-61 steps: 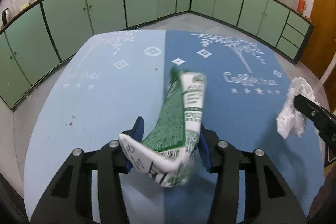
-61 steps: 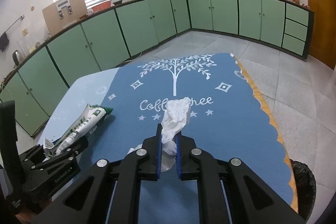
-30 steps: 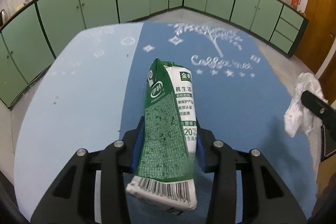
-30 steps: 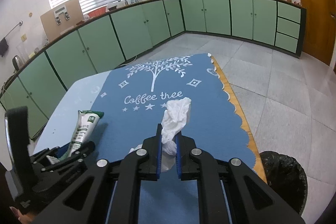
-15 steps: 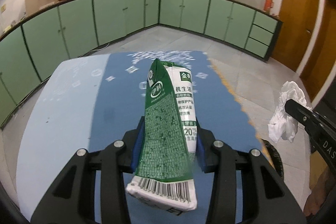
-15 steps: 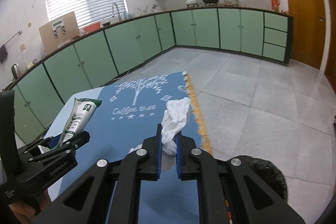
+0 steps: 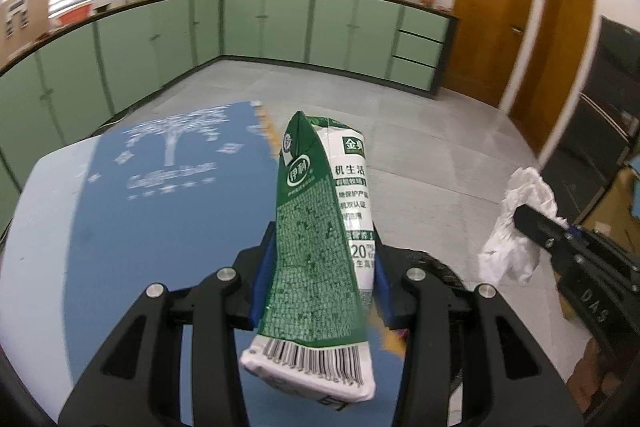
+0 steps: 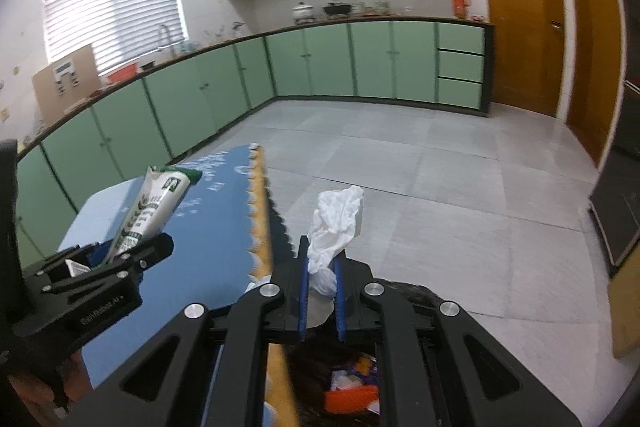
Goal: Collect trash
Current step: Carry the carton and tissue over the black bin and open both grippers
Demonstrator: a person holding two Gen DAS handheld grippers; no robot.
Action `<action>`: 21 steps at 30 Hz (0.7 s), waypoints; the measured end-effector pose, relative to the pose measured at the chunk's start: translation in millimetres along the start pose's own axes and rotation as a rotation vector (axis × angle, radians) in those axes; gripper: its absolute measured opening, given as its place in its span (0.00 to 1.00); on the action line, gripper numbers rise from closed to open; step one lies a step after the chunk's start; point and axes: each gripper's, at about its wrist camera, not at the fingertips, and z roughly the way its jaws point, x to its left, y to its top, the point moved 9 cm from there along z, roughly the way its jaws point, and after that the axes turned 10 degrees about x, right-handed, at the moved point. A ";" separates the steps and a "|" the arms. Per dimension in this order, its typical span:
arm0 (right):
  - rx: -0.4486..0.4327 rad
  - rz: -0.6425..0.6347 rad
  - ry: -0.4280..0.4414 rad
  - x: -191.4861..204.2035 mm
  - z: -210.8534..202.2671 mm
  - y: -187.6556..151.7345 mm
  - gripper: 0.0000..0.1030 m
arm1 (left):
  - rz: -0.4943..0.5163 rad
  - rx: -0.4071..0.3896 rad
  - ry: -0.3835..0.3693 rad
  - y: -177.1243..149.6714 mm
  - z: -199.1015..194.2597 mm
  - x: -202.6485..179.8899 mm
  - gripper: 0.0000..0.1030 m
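Observation:
My left gripper (image 7: 320, 279) is shut on a green and white milk carton (image 7: 320, 247), holding it upright over the right edge of the blue table (image 7: 160, 219). The carton also shows in the right wrist view (image 8: 154, 209). My right gripper (image 8: 320, 267) is shut on a crumpled white tissue (image 8: 334, 227), which also shows at the right of the left wrist view (image 7: 516, 227). A black-lined trash bin (image 8: 352, 383) with trash inside sits on the floor right below my right gripper. Its rim shows behind my left gripper (image 7: 444, 269).
The table's scalloped yellow edge (image 8: 262, 227) runs between the two grippers. Green cabinets (image 8: 320, 67) line the far walls. Wooden doors (image 8: 520, 19) stand at the right. A grey tiled floor (image 8: 460, 195) spreads beyond the table.
Both grippers have swung right, off the table toward its right edge, with the carton and tissue still held. The trash bin has come into view under the right gripper.

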 end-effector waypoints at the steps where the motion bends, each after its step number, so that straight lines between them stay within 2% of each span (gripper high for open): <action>1: 0.001 0.009 -0.010 -7.4 -1.6 -2.3 0.10 | 0.016 0.003 -0.017 -0.1 2.8 -12.5 0.39; 7: 0.013 0.072 -0.074 -59.3 -9.9 -19.7 0.10 | 0.081 0.027 -0.095 -4.8 22.0 -66.6 0.39; 12: 0.032 0.108 -0.109 -89.0 -9.7 -33.5 0.10 | 0.116 0.045 -0.132 -11.6 39.5 -94.6 0.39; 21: 0.058 0.139 -0.153 -114.8 -2.4 -50.5 0.10 | 0.155 0.123 -0.198 -26.1 76.1 -133.4 0.39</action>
